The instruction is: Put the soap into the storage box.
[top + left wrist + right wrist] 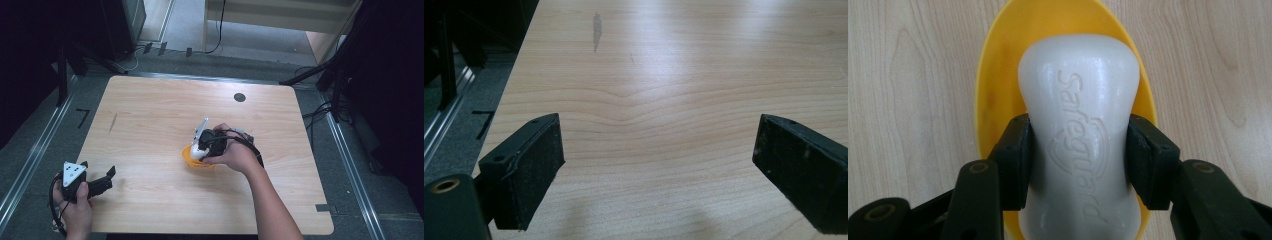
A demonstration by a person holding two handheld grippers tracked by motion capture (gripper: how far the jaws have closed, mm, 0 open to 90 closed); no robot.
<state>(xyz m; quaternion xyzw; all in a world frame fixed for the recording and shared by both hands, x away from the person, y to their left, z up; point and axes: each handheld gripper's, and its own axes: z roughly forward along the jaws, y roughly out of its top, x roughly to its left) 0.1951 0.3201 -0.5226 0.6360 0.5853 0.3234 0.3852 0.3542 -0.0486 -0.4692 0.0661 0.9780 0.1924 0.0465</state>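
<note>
Wood-grain table [150, 105] with rounded corners stands on grey floor between metal rails, dark stands around it. Near its middle the right gripper [1077, 160] pinches a white Safeguard soap bar [1078, 115] by its sides, over a yellow soap dish [993, 80]. By the near left edge the left gripper [102, 180] rests with jaws wide apart over bare wood; much free tabletop lies around.
</note>
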